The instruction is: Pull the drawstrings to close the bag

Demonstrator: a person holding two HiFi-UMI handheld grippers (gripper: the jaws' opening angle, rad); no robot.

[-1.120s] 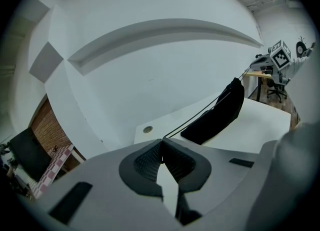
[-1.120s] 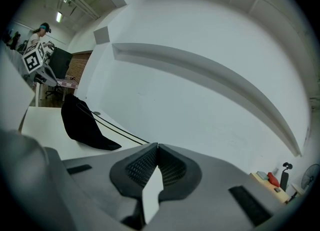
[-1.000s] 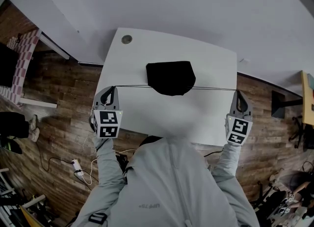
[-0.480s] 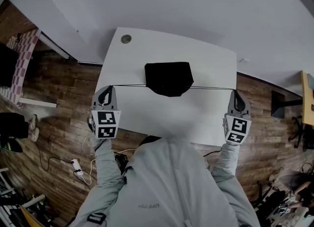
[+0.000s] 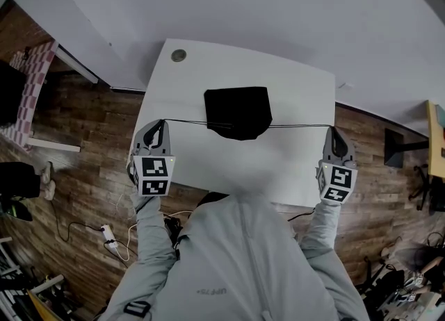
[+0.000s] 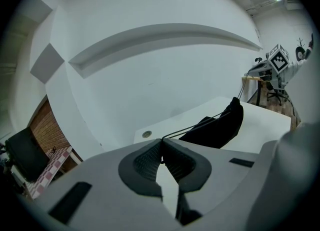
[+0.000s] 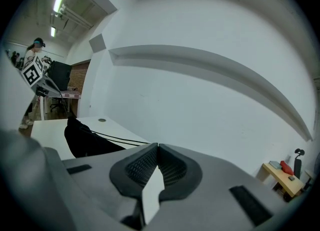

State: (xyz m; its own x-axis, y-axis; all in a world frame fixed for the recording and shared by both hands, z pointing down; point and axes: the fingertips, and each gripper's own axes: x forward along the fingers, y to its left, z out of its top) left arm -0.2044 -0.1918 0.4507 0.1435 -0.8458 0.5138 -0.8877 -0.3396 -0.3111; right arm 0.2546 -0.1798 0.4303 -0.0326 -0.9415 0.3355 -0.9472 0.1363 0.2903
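A black drawstring bag (image 5: pixel 238 112) lies in the middle of the white table (image 5: pixel 292 167). Thin black drawstrings run taut from its mouth out to both sides. My left gripper (image 5: pixel 163 123) is at the table's left edge, shut on the left drawstring (image 5: pixel 184 121). In the left gripper view the drawstring (image 6: pixel 187 128) leads from the closed jaw tips to the bag (image 6: pixel 220 125). My right gripper (image 5: pixel 330 129) is at the right edge, shut on the right drawstring (image 5: pixel 299 126). In the right gripper view the strings (image 7: pixel 117 138) stretch to the bag (image 7: pixel 85 140).
A round cable grommet (image 5: pixel 179 55) sits in the table's far left corner. Wooden floor surrounds the table, with cables and a power strip (image 5: pixel 108 233) at lower left. A white wall stands behind the table. Desks and chairs stand at the right.
The bag has shifted slightly left and its mouth has bunched a little narrower. Both grippers stay at the table's sides, still holding the strings taut.
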